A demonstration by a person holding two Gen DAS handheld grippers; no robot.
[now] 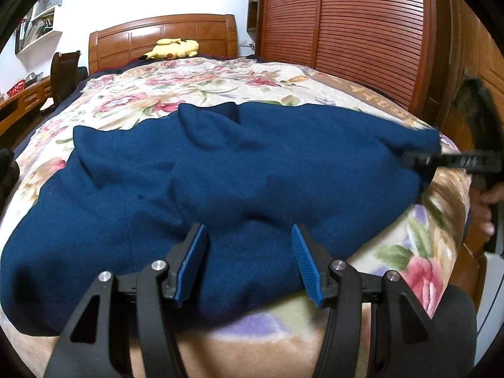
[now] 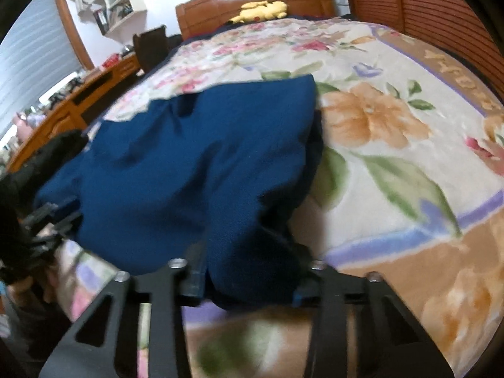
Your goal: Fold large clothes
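A large dark blue garment [image 1: 220, 163] lies spread across the floral blanket, with wrinkles and a folded flap at its far edge. My left gripper [image 1: 249, 252] stands open over the garment's near hem, its blue pads [image 1: 192, 261] resting apart on the cloth. In the right wrist view the garment [image 2: 189, 157] bunches into a thick wad between the fingers of my right gripper [image 2: 249, 277], which is shut on it. The right gripper [image 1: 409, 159] also shows at the garment's right edge in the left wrist view. The left gripper [image 2: 53, 217] appears blurred at the far left.
The floral blanket [image 2: 393, 145] covers a bed with a wooden headboard [image 1: 163, 34] and a yellow plush toy [image 1: 173, 48]. Louvred wardrobe doors [image 1: 346, 31] stand to the right. A desk [image 1: 22, 100] and dark chair [image 1: 64, 72] are on the left. A hand [image 1: 485, 208] holds the right gripper.
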